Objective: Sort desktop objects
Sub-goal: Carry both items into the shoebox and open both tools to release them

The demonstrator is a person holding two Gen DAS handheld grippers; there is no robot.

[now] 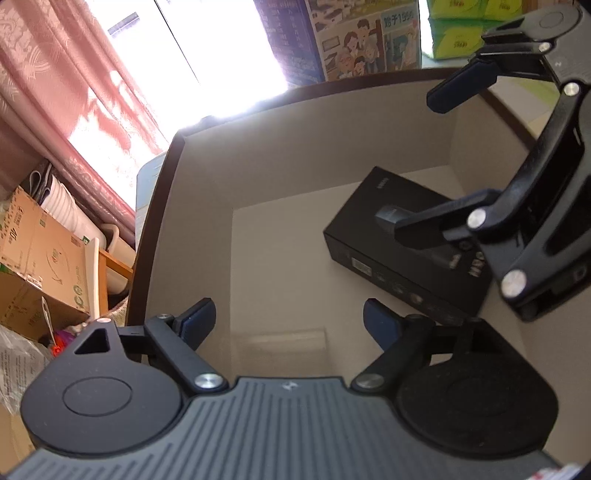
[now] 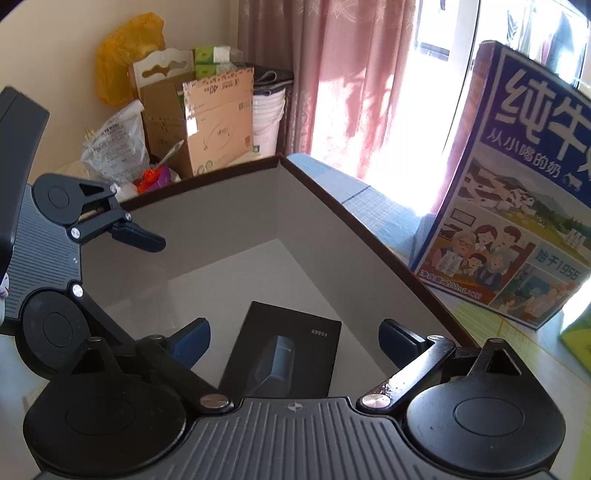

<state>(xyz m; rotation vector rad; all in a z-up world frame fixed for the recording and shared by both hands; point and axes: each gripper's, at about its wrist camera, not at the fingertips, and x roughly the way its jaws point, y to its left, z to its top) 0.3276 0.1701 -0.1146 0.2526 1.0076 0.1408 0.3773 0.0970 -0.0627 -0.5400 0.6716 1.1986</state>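
A black product box lies flat on the floor of a large open container with grey inner walls and a dark brown rim. My right gripper hangs over it, jaws wide open, the box showing between the blue pads without touching them. My left gripper is open and empty above the bare floor beside the box. In the right wrist view, one of its fingers reaches in from the left.
A blue milk carton case with cartoon figures stands on the table behind the container. Green packs sit beside it. Beyond the table are a cardboard box, white buckets, bags and pink curtains.
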